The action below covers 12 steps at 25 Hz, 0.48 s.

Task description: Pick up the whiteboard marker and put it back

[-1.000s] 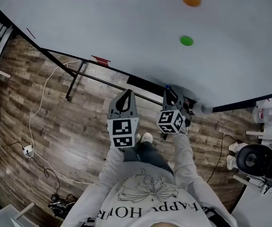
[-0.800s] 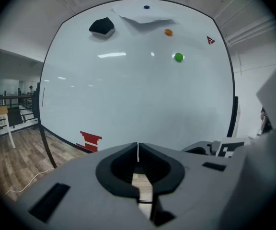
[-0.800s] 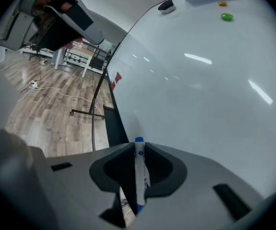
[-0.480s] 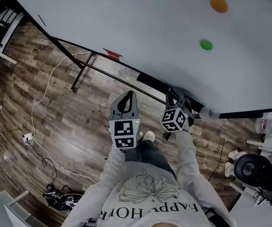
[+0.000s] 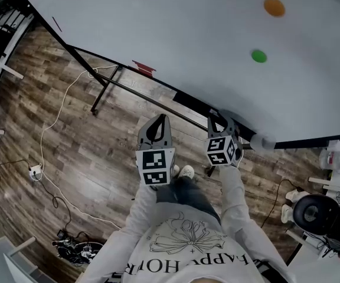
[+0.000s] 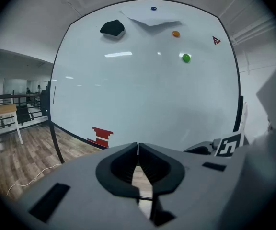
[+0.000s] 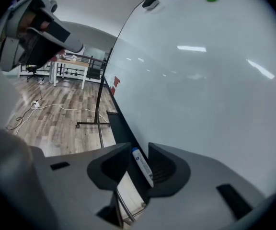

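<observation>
White marker [image 7: 143, 166] lies on the whiteboard ledge [image 7: 121, 128] between the jaws of the right gripper [image 7: 139, 147], which have just been opening wide, so a careless pull-back could knock it off; the left gripper [image 6: 138, 150] has its jaws closed, empty.

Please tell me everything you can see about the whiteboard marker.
The marker is a slim white stick with a blue end and dark print, plastic by its look. It lies lengthwise on the dark ledge under the whiteboard, blue end away from the camera. It sits between the jaws of the right gripper, which have just been opening; they stand apart and do not clamp it.
</observation>
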### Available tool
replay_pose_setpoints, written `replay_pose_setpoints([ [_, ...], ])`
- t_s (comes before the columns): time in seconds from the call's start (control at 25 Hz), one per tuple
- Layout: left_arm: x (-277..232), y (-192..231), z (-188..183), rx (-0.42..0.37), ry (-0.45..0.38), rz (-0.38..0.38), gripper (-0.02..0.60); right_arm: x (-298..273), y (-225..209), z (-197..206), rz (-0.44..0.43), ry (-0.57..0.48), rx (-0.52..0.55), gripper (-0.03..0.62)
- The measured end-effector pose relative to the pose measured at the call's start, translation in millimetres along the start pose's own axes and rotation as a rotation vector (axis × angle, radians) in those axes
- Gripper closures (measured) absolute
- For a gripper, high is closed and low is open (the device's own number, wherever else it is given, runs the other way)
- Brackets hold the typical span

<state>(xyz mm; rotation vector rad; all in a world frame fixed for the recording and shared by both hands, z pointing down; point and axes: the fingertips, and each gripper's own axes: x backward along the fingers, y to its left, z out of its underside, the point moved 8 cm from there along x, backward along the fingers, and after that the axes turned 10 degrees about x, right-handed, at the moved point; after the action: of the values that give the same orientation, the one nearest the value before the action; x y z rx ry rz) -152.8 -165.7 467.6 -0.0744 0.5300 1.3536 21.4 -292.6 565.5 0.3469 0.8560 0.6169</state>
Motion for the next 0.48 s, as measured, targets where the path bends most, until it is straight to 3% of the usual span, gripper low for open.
replay_pose_setpoints([
  [0.48, 0, -37, -37, -0.057, -0.094, 0.102, 0.572, 85, -51, -38, 0.147, -0.274, -0.395, 0.569],
])
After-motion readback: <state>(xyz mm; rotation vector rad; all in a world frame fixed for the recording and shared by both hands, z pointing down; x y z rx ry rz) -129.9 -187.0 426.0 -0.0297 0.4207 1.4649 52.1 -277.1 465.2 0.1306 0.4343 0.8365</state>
